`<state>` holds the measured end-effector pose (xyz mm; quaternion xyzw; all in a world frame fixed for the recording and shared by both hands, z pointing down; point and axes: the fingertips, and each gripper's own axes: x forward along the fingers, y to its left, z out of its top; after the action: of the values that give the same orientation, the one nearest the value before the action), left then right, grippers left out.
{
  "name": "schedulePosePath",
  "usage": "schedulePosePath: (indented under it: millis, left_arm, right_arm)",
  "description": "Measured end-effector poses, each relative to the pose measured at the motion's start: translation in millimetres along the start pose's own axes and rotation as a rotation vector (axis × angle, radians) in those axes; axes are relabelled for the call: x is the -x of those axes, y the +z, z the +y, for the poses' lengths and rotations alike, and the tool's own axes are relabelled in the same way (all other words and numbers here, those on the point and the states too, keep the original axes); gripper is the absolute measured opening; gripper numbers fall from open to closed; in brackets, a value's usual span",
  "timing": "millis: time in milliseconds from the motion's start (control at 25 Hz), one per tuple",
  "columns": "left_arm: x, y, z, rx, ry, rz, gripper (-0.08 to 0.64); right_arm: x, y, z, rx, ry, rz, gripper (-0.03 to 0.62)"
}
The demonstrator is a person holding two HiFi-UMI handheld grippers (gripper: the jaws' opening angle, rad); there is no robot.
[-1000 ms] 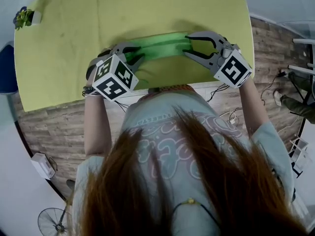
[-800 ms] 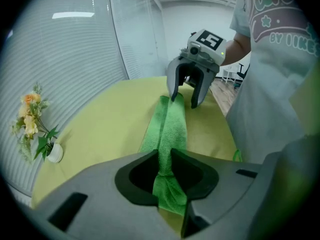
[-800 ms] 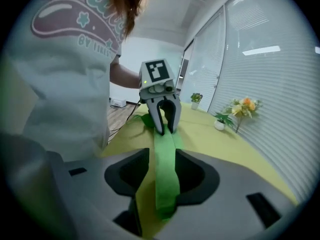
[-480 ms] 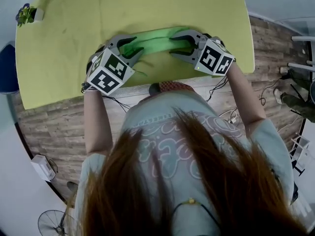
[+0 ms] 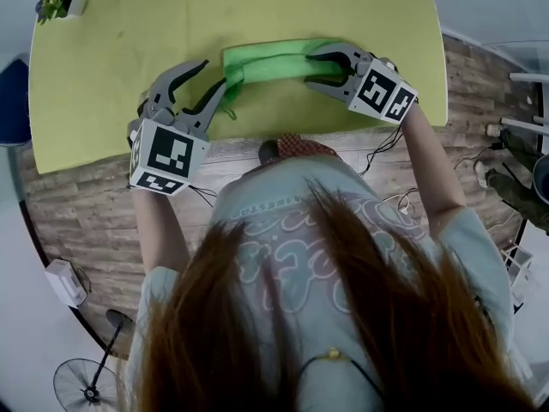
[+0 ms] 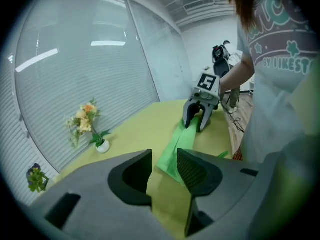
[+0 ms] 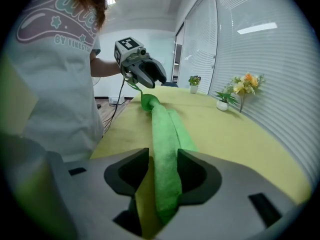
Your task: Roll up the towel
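Observation:
A green towel [image 5: 274,63], folded into a long narrow band, lies across the yellow-green table [image 5: 120,50] near its front edge. My left gripper [image 5: 214,73] hangs just off the towel's left end. Its jaws have just been opening, and in the left gripper view it [image 6: 164,169] is open and empty, with the towel [image 6: 177,146] lying beyond the tips. My right gripper [image 5: 313,67] sits over the right end. In the right gripper view its jaws [image 7: 164,171] are closed on the towel [image 7: 165,134]. A thin green strand [image 5: 230,110] trails at the left end.
A small potted plant [image 5: 56,3] stands at the table's far left corner, and a vase of flowers [image 6: 90,124] stands near the window blinds. The table's front edge [image 5: 249,148] runs close to the person's body. Cables lie on the wooden floor [image 5: 386,157].
My left gripper has opened, let go of the towel's left end, and drawn back up and to the left. My right gripper dropped onto the right end and then held still.

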<state>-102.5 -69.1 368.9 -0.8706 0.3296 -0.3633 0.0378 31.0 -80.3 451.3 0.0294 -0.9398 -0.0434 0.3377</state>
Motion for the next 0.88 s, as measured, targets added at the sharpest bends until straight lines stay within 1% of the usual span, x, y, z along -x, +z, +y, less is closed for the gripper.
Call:
schedulePosePath:
  millis: [40,120,160,240,320,400,440,480,520,560,600,720,800,880]
  left_arm:
    - [5.2,5.9,-6.4,-0.007,-0.018,-0.021,0.144]
    - [13.4,12.3,-24.6,-0.011,-0.106,-0.037,0.144]
    - [15.6,12.0,-33.9,-0.023,-0.152,-0.027,0.147]
    - [14.6,1.1,-48.4,-0.081,-0.207,0.036,0.179]
    - [8.0,-18.7,-56.5,-0.156,-0.224,0.135,0.207]
    - [-1.3,-34.6,-58.0,-0.222,-0.207,0.205,0.209]
    - [-6.5,-39.1,-55.2,-0.253,-0.176,0.218,0.209]
    - [-11.0,-41.6,-50.6,-0.281,-0.132,0.22,0.191]
    - [-13.8,-42.3,-45.5,-0.299,-0.091,0.214,0.135]
    - [-14.2,-41.1,-41.3,-0.297,-0.064,0.2,0.043]
    - [-12.5,-38.2,-37.8,-0.27,-0.054,0.18,0.034]
    - [-5.4,-30.0,-23.3,-0.116,-0.048,0.118,0.034]
    - [-7.5,-35.5,-10.4,-0.026,-0.041,0.12,0.034]
    - [-14.3,-45.6,-0.6,0.07,-0.052,0.138,0.034]
  right_arm:
    - [-0.4,0.0,0.0,-0.001,0.0,0.001,0.172]
    - [-0.8,-0.1,0.0,-0.001,-0.001,0.001,0.172]
    - [-0.7,-0.1,0.0,-0.001,-0.002,0.001,0.172]
    - [0.0,-0.2,0.3,-0.002,-0.002,0.0,0.172]
    - [1.3,-0.1,0.0,-0.002,-0.003,0.001,0.172]
    - [1.9,0.5,-0.8,-0.001,-0.004,0.001,0.172]
    - [1.9,0.7,-0.9,-0.001,-0.004,0.0,0.172]
    - [1.7,0.6,-0.5,-0.002,-0.005,0.0,0.172]
    - [1.4,0.5,0.0,-0.002,-0.005,0.0,0.172]
    - [0.8,0.4,0.5,-0.002,-0.005,0.0,0.172]
    - [0.1,0.3,0.7,-0.002,-0.005,0.0,0.172]
    - [-0.4,-0.1,0.5,0.0,-0.004,-0.001,0.172]
    - [0.7,-0.7,0.9,-0.001,-0.002,0.001,0.172]
    - [0.8,-0.5,1.2,-0.003,0.002,0.003,0.172]
